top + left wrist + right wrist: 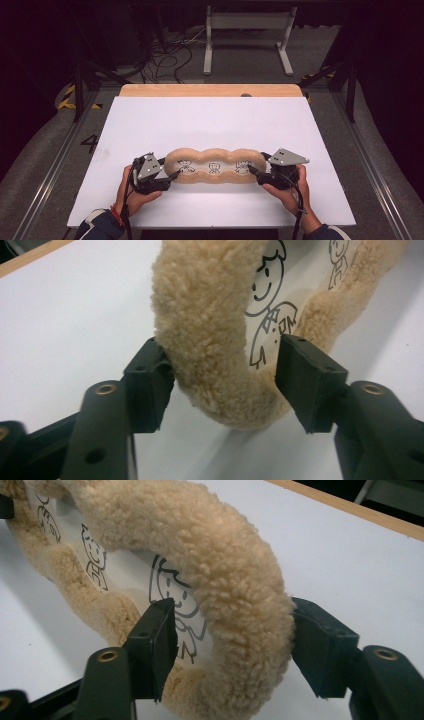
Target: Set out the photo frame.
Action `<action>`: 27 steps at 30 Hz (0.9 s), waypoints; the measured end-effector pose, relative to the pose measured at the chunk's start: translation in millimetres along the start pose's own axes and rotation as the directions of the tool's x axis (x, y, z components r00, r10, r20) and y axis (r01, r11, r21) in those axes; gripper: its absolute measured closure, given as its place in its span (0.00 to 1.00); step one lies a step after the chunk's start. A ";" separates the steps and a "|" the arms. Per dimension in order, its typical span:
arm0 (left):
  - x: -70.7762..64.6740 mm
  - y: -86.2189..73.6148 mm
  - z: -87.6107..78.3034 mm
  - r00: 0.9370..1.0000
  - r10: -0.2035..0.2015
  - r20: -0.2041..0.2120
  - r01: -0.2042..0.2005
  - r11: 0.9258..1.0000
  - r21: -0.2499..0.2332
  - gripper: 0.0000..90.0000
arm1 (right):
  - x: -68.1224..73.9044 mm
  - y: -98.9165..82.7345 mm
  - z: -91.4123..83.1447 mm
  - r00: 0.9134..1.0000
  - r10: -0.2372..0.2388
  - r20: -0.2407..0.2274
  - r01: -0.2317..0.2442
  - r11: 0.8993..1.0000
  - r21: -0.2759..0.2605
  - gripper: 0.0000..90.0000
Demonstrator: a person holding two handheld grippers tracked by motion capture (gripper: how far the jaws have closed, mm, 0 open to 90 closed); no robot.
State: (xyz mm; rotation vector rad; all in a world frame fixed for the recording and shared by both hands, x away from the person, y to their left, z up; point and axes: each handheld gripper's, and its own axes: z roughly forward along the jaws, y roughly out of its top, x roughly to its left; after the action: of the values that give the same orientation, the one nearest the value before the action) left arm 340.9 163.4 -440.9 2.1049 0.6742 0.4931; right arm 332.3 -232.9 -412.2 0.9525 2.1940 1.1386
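A long three-lobed pad (pixel 215 152) with a tan fleece rim and a white middle bearing cartoon figures lies flat near the front of the white tabletop (pixel 210 120). My left gripper (pixel 172 176) is at its left end. In the left gripper view the fleece rim (pixel 210 330) stands between the jaws of the left gripper (pixel 222 375), unsqueezed; one pad brushes it and the other stands just off. My right gripper (pixel 254 170) is at the right end. The rim (pixel 235 580) sits loosely between the jaws of the right gripper (pixel 230 635), the inner pad clear of the fleece.
A wooden strip (pixel 210 90) borders the far edge of the table. Beyond it a white metal stand (pixel 247 30) and loose cables (pixel 165 55) lie on the grey floor. Dark frame bars run along both sides of the table.
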 end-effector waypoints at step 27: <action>-4.3 2.2 -1.9 0.998 0.051 0.037 -0.050 0.999 -0.007 0.04 | 0.0 8.1 2.7 0.998 -0.038 -0.042 0.039 0.999 0.023 0.05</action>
State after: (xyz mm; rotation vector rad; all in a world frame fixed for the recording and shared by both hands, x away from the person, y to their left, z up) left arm 337.1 160.8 -438.4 2.1240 0.5986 0.4818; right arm 337.1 -228.2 -406.9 0.9003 2.2541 1.1262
